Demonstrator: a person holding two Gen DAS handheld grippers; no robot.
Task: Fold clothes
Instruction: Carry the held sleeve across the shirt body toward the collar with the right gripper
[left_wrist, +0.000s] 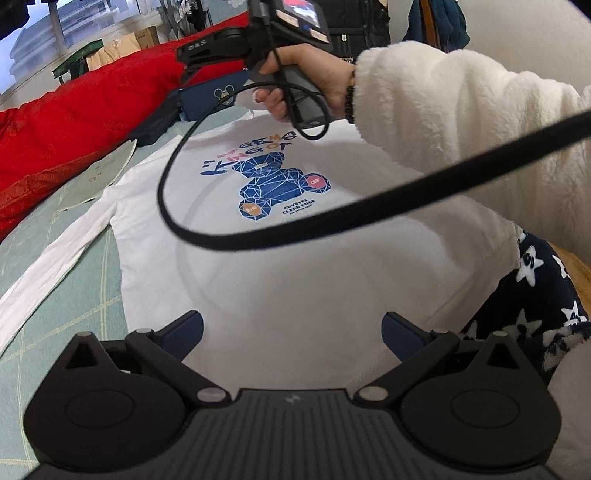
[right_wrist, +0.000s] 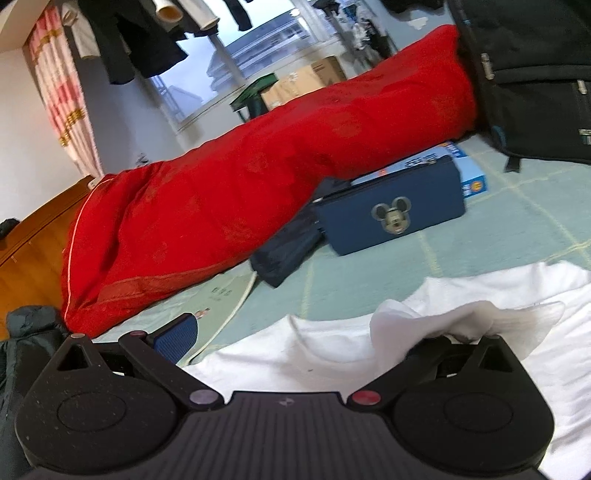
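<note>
Folding had barely started when you reached this point: the white long-sleeved shirt (left_wrist: 295, 266) lay flat and print-up on the pale green checked bedsheet (left_wrist: 55, 302), its body spread wide, one sleeve (left_wrist: 55, 266) stretched out to the left, and no crease or doubled layer visible across the front. Your left gripper (left_wrist: 291, 328) hovered over the near hem with its blue-padded fingers (left_wrist: 184, 330) well apart and nothing between them. Your right gripper (right_wrist: 295, 343) worked at the far end, by the collar; its left finger stood clear and wide, while a bunched flap of white cloth (right_wrist: 461, 317) was draped over its right finger, so the jaws read as apart with fabric caught on one side rather than pinched. By my judgement, both sleeves and the body folds were left to do. The shirt looked like a soft, matte cotton knit, limp enough to wrinkle where lifted, with a smooth blue geometric bear print (left_wrist: 280, 184) on the chest. Beyond it lay a glossy red quilt (right_wrist: 240, 192), puffy and rounded, and a stiff navy pouch (right_wrist: 391, 214) with a mouse badge. Your fleecy white sleeve (left_wrist: 461, 122) crossed the left view, a black cable (left_wrist: 332, 214) looping over the shirt.
</note>
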